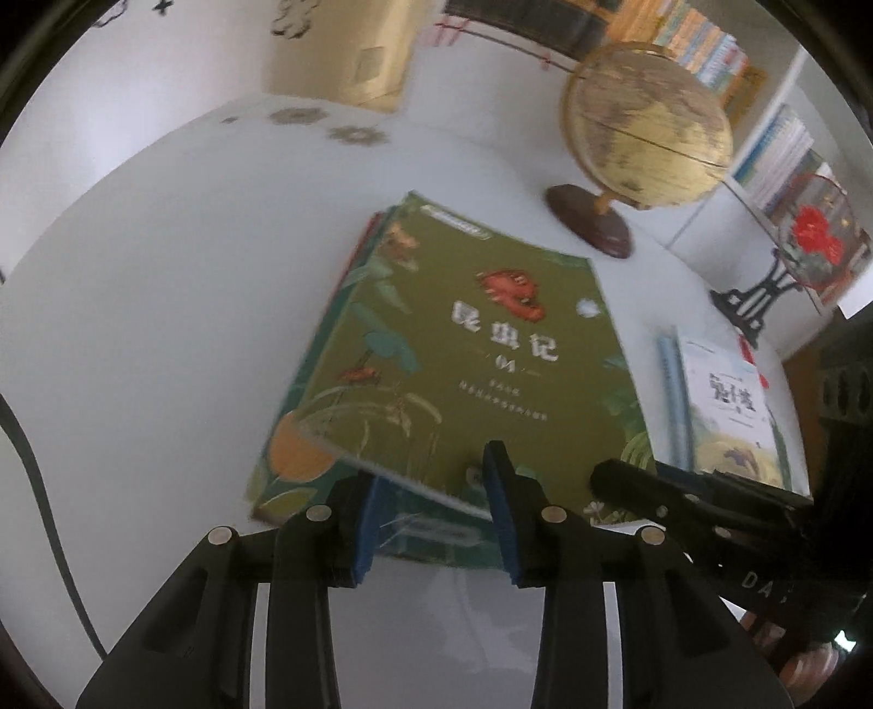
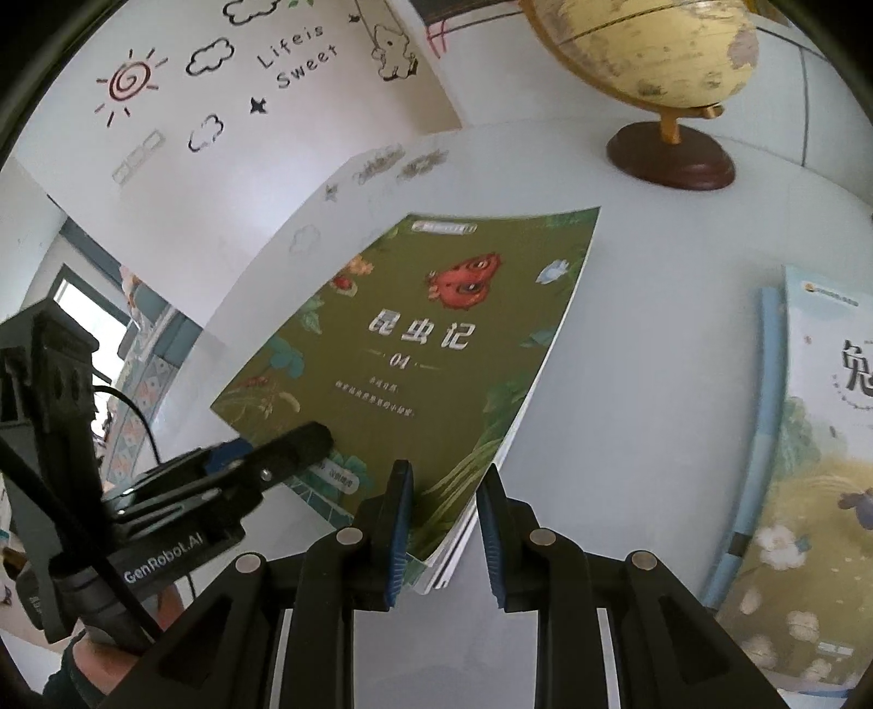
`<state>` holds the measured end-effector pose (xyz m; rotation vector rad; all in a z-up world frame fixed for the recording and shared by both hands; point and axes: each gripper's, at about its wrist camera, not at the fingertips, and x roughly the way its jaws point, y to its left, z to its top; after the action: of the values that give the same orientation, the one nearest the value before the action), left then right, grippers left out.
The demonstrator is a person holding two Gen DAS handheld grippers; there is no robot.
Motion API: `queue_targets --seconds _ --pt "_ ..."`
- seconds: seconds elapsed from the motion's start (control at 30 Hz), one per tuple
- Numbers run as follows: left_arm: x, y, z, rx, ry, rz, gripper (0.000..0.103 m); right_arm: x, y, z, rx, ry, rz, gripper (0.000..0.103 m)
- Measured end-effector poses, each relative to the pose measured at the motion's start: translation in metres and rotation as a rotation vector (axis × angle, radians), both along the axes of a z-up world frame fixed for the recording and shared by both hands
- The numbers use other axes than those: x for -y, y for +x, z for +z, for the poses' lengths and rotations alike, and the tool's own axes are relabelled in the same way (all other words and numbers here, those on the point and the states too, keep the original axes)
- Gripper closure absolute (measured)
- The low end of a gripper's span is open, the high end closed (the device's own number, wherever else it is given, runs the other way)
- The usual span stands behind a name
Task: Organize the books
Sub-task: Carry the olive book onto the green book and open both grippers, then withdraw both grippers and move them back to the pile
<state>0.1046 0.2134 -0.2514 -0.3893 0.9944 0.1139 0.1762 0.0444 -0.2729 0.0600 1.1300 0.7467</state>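
Green book (image 1: pixel 464 338), which way does it run? asks the first.

Its long axis runs away from both cameras toward the globe (image 1: pixel 649 125), with the spine on the left and the page edges on the right. The title reads upright from the near side: 昆虫记, then 04.

Where is it?

Over the white worktop (image 1: pixel 163 327). Only the left view shows the stack of books (image 1: pixel 283 463) under it, with its near edge lifted clear of that stack.

And the tongs?

The left tongs (image 1: pixel 428 469) straddle the near edge, one pad under it and one over the cover. I cannot tell whether they press. The right tongs (image 2: pixel 446 469) pinch the near right corner.

What else does only one view show?

The left view has a shelf of books (image 1: pixel 704 43) and a round fan (image 1: pixel 818 234) with a red flower. The right view has "Life is Sweet" on the wall (image 2: pixel 294 54) and "GenRobot.AI" on the left tool. A pale book (image 1: pixel 725 403) lies to the right, well apart.
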Motion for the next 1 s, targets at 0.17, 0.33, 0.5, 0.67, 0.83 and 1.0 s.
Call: queue_targets --seconds 0.17,0.33,0.5,0.67,0.83,1.0 --pt "0.000 -0.013 -0.010 -0.035 0.014 0.009 0.071 -0.017 0.000 -0.015 0.002 -0.082 0.030 0.078" --pt "0.011 -0.027 0.002 -0.033 0.083 0.003 0.071 -0.018 -0.004 -0.016 -0.004 -0.117 0.035 0.074" --pt "0.030 -0.040 0.032 0.026 0.113 -0.009 0.071 0.009 -0.021 -0.004 0.013 -0.123 -0.013 0.074" --pt "0.060 -0.057 0.067 0.092 0.126 -0.027 0.071 0.056 -0.054 0.016 0.010 -0.082 -0.086 0.074" --pt "0.101 -0.081 0.099 0.131 0.127 -0.070 0.071 0.108 -0.094 0.037 0.018 -0.059 -0.163 0.073" --pt "0.146 -0.113 0.130 0.165 0.139 -0.118 0.071 0.164 -0.141 0.062 0.021 -0.034 -0.266 0.073"
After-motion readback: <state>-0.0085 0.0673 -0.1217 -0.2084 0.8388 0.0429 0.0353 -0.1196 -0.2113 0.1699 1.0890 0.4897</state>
